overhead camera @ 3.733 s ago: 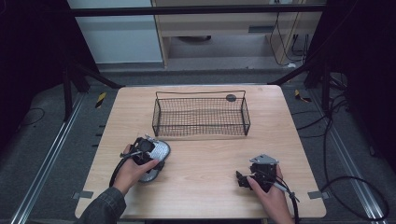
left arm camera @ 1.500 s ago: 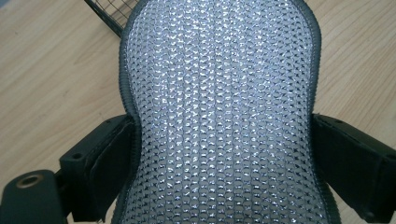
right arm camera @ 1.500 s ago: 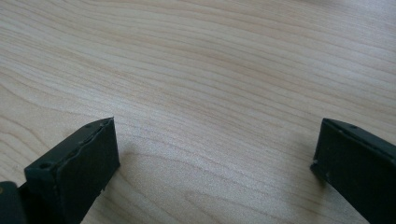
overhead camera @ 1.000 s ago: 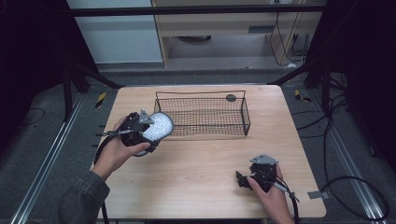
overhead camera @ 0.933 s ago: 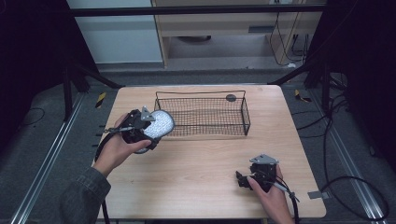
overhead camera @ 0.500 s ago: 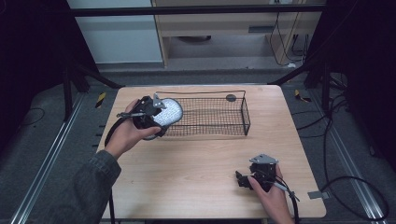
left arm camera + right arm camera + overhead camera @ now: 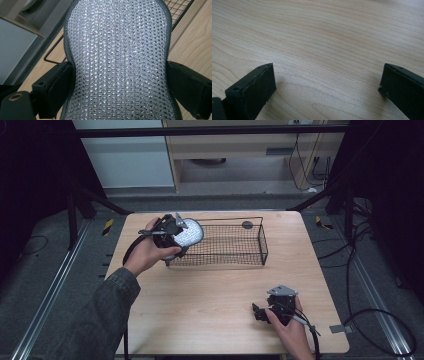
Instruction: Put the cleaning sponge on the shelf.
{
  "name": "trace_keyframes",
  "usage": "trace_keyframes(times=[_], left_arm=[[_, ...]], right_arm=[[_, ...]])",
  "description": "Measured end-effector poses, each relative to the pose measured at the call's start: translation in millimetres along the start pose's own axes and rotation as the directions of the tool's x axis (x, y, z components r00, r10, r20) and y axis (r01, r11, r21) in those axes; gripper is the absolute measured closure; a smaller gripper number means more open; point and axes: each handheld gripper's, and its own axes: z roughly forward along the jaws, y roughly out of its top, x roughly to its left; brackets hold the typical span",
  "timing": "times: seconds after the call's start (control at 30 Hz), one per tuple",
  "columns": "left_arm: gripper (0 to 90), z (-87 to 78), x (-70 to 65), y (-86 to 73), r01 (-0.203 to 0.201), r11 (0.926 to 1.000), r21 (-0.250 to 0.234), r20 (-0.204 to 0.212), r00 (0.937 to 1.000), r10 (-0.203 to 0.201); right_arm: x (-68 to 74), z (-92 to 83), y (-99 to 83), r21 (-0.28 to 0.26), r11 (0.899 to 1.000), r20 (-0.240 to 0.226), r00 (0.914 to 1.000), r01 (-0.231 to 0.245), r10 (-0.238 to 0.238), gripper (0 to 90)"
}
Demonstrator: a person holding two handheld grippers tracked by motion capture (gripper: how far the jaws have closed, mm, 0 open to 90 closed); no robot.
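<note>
Since a moment ago, the left gripper (image 7: 176,236) has carried the silver mesh pad (image 7: 189,234) farther toward the worktop's (image 7: 210,290) far edge; it now hangs over the left end of the black wire basket (image 7: 235,245). Its jaws are clamped on the pad's sides, seen close in the left gripper view (image 7: 120,65). Near the worktop's near right corner, the right gripper (image 7: 263,312) rests, jaws wide apart, holding nothing.
</note>
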Motion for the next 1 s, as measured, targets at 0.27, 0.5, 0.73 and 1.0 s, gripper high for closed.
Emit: trace_keyframes(times=[0.27,0.5,0.73,1.0], left_arm=[[8.2,4.3,2.5,6.2,0.004,1.0000,0.002,-0.002,1.0000,-0.004],[8.3,3.9,3.6,14.2,-0.048,0.9988,0.010,-0.020,0.9986,0.048],[8.3,6.1,1.1,17.9,-0.072,0.9973,0.013,-0.027,0.9970,0.072],[8.2,11.3,-1.2,22.7,-0.088,0.9961,0.010,-0.026,0.9957,0.088]], right_arm=[[-0.1,-0.2,-0.1,0.002,1.000,0.001,1.0000,0.003,-0.003,0.4],[0.1,-0.2,-0.1,0.002,1.000,0.001,1.0000,0.001,-0.001,0.4],[-0.1,-0.3,-0.3,0.002,1.000,0.004,1.0000,0.007,-0.007,0.4],[0.4,-0.4,-0.2,0.002,1.000,0.001,1.0000,-0.001,0.001,0.4]])
